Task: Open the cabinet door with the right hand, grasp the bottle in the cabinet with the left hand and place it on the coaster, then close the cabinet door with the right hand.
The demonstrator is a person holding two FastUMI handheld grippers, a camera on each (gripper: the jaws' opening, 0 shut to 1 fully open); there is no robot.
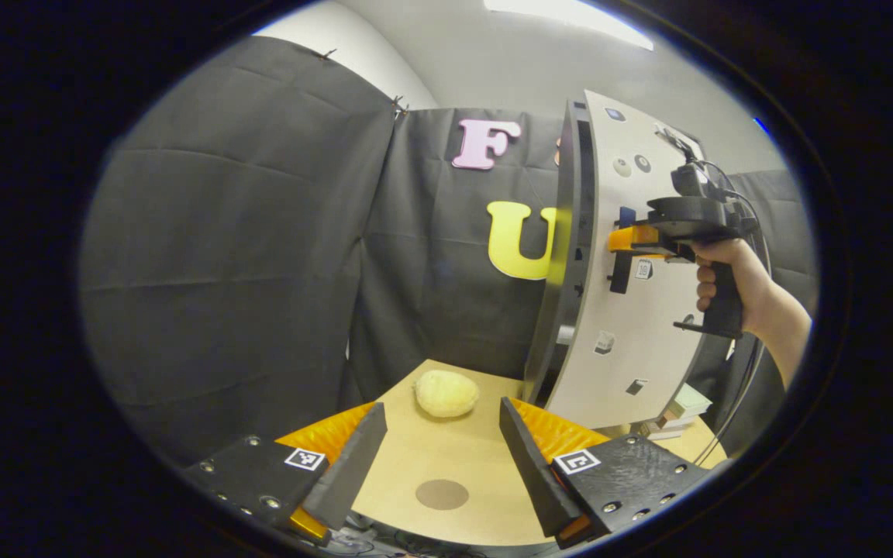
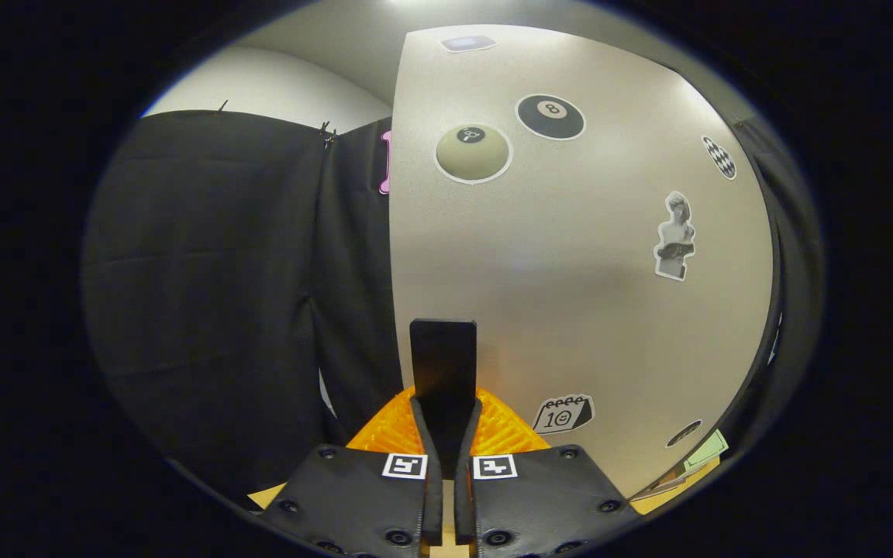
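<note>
Looking along my left gripper (image 1: 440, 457), I have its two fingers spread wide apart with nothing between them, hanging over the near edge of the wooden table (image 1: 415, 465). Just past the fingertips one round dark coaster (image 1: 442, 494) lies flat on the wood, bare on top. Farther along the table sits one pale yellow, lumpy rounded object (image 1: 446, 393); I cannot tell what it is. Behind and to the right of it stands one cabinet (image 1: 563, 256), its white door (image 1: 632, 310) dotted with small stickers. Whether the door sits flush or slightly ajar I cannot tell. I cannot see the bottle; the cabinet's inside is hidden from me.

In the left gripper view, my right gripper (image 1: 623, 260) is up against the door about halfway up, at the dark handle (image 1: 622, 271), with one hand (image 1: 729, 283) wrapped around its grip. A few flat things, perhaps books or cards (image 1: 675, 411), lie stacked at the cabinet's foot.

From the right gripper view, that right gripper (image 2: 442, 434) has its fingers drawn together on the one upright dark door handle (image 2: 443, 372), clamping it from both sides. Beyond the handle the white door (image 2: 570, 294) carries stickers, seven that I can count: two billiard balls (image 2: 473, 153), a checkered one, a bust figure (image 2: 675, 236), a calendar (image 2: 563, 414), one at the top edge and a dark one low down.
</note>
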